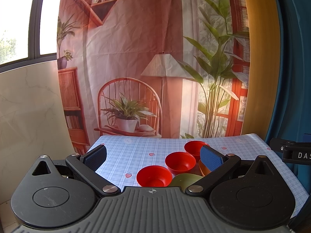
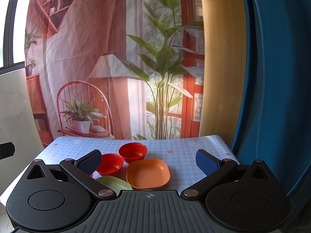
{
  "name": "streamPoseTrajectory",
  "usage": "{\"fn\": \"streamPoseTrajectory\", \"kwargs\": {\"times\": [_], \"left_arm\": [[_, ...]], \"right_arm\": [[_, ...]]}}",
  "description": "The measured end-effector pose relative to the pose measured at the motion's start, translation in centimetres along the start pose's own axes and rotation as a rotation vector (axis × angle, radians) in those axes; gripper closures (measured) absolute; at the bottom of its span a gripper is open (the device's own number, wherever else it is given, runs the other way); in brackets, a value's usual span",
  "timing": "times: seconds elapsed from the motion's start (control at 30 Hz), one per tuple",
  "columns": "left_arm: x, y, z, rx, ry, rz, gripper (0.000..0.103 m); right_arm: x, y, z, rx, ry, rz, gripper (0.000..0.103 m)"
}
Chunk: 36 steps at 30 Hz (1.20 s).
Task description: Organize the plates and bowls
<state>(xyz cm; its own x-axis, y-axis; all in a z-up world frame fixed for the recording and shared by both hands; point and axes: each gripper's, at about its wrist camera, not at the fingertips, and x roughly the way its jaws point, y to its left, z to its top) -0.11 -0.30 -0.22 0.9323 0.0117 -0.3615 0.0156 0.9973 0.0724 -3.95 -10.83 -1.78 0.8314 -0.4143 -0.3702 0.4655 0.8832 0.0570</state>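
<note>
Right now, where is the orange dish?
In the right wrist view the orange dish sits on the checked tablecloth near the front, just right of the green dish and in front of the farthest red bowl.

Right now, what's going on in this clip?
Nothing is held yet. Both claws, left and right, hang open above a checked tablecloth. On it sit three red bowls, an orange plate and a green plate, all still loose, none stacked.
</note>
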Motion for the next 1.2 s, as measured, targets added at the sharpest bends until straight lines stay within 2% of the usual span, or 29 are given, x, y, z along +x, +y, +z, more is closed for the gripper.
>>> {"fn": "streamPoseTrajectory", "kwargs": {"times": [0.37,0.63,0.83,0.93,1.07,1.2], "left_arm": [[0.0,0.2,0.0,-0.016,-0.024,-0.005,0.000],[1.3,-0.4,-0.9,0.012,-0.032,0.006,0.000],[3.4,-0.7,-2.4,0.013,-0.032,0.011,0.000],[4.6,-0.5,-3.1,-0.006,-0.044,-0.007,0.000],[6.7,-0.5,-3.8,-0.016,-0.011,0.000,0.000],[8.7,-0.4,-4.7,-0.014,0.027,0.015,0.000]], "right_arm": [[0.1,-0.5,0.1,0.028,-0.005,0.013,0.000],[1.3,-1.5,-1.4,0.060,-0.026,0.065,0.000],[2.8,-1.3,-3.1,-0.003,-0.077,0.036,0.000],[4.0,-1.5,-3.8,0.000,-0.043,0.039,0.000],[6.0,-1.8,-4.6,0.038,0.012,0.067,0.000],[7.6,-1.7,-5.3,0.028,0.026,0.066,0.000]]}}
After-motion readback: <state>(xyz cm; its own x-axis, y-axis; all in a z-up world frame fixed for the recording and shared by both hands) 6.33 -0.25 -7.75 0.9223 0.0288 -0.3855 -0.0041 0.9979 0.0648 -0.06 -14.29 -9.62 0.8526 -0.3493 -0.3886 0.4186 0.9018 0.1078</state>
